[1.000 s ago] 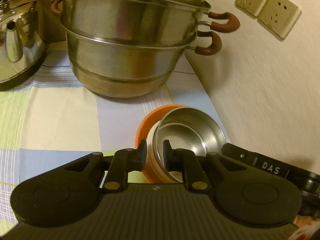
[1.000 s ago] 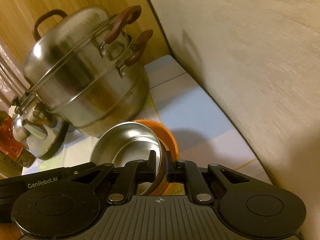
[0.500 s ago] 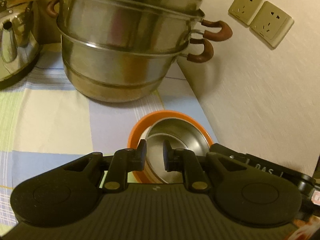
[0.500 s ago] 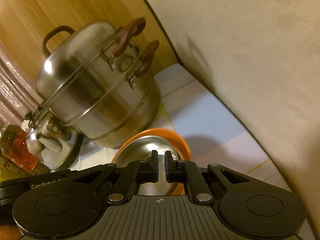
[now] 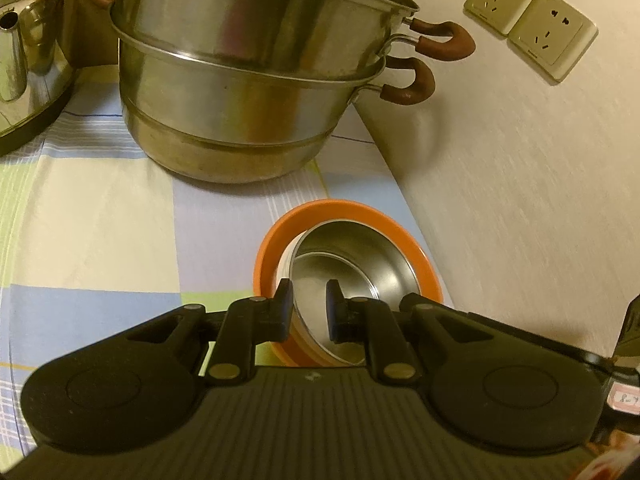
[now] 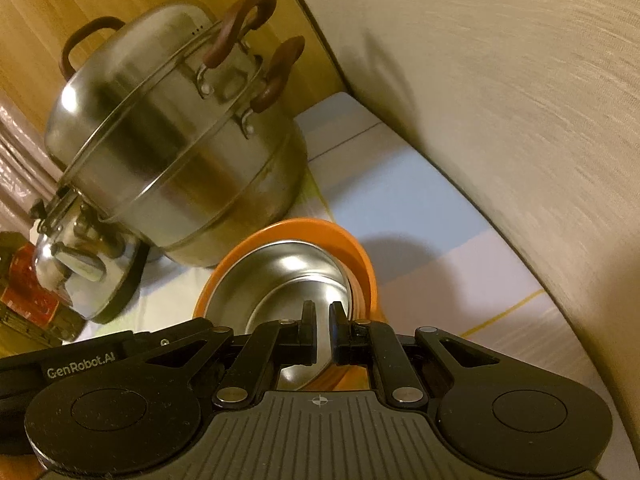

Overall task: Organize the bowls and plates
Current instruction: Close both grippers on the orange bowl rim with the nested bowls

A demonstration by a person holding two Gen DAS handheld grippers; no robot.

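Observation:
An orange bowl (image 5: 344, 206) stands on the checked tablecloth (image 5: 100, 220) close to the wall, with a steel bowl (image 5: 360, 264) nested inside it. My left gripper (image 5: 309, 302) is shut across the near rim, one finger outside the orange wall and the other inside the steel bowl. In the right wrist view the orange bowl (image 6: 304, 226) holds the steel bowl (image 6: 280, 280), and my right gripper (image 6: 323, 312) is shut on the steel bowl's thin rim at its near right side. The near parts of both bowls are hidden behind the gripper bodies.
A large lidded steel steamer pot (image 5: 248, 80) with brown handles stands just behind the bowls. A steel kettle (image 5: 24, 60) sits at the far left. The wall (image 5: 520, 200) with two sockets (image 5: 528, 20) runs along the right. A red packet (image 6: 24, 280) lies at the left edge.
The steel bowl, tilted up out of the orange bowl a second ago, has sunk into it, and the pair now sits flatter. Both grippers have stayed shut.

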